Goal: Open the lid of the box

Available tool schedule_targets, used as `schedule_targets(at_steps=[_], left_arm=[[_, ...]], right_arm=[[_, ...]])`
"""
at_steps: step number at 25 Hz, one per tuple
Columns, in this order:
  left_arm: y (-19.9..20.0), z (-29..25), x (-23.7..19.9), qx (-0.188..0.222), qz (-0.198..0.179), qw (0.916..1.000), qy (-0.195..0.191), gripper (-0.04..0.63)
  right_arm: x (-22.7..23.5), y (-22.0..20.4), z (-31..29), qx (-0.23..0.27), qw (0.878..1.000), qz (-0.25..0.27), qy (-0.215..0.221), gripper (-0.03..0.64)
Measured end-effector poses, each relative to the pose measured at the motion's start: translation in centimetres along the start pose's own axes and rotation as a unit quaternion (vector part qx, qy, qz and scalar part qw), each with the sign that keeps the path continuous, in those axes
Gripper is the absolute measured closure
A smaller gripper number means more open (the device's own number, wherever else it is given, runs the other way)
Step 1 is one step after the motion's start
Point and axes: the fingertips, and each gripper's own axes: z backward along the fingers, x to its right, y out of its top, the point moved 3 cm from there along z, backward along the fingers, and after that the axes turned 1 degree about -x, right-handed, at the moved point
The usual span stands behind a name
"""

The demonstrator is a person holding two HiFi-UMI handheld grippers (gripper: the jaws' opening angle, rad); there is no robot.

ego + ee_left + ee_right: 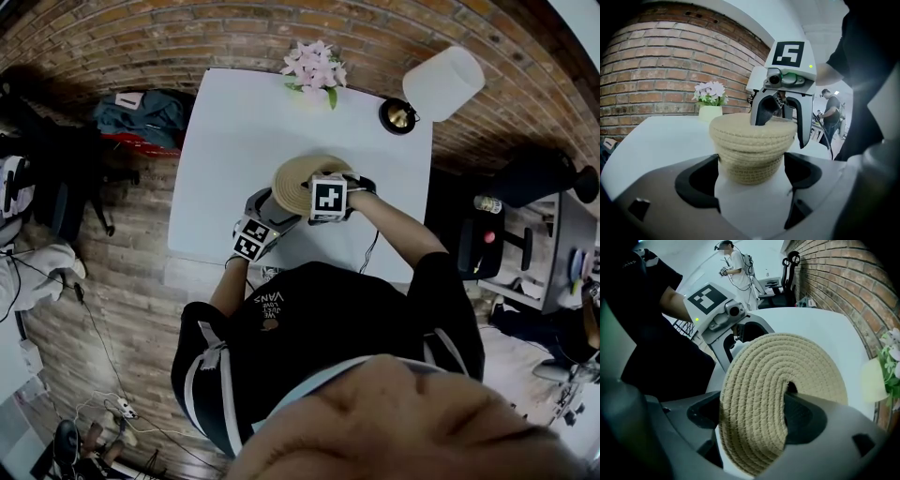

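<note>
Judging the beige coiled-rope lid (778,364) light and soft: right tool (783,127) pinches its rim, left tool (751,159) spread round the matching rope box (749,174)

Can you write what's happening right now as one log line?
left fingers: open, around box | right fingers: astride lid, grip unclear | lid: on box

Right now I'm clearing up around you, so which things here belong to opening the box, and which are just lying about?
In the job: woven box, lid, left hand-held gripper, right hand-held gripper.
Lying about: flower pot, table lamp, bag on the floor.
</note>
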Motion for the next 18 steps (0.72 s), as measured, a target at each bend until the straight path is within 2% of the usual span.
schedule_targets(at_steps=[4,18], left_arm=[[0.0,-0.1,0.0,-0.001,-0.003,1.0,-0.001,0.169],[-0.2,0.0,-0.1,-0.014,-0.002,0.9999,0.003,0.17]], right_arm=[[0.2,0.0,-0.4,-0.003,1.0,-0.01,-0.003,0.264],[0.3,0.3,1.5,0.056,0.997,-0.041,-0.037,0.264]])
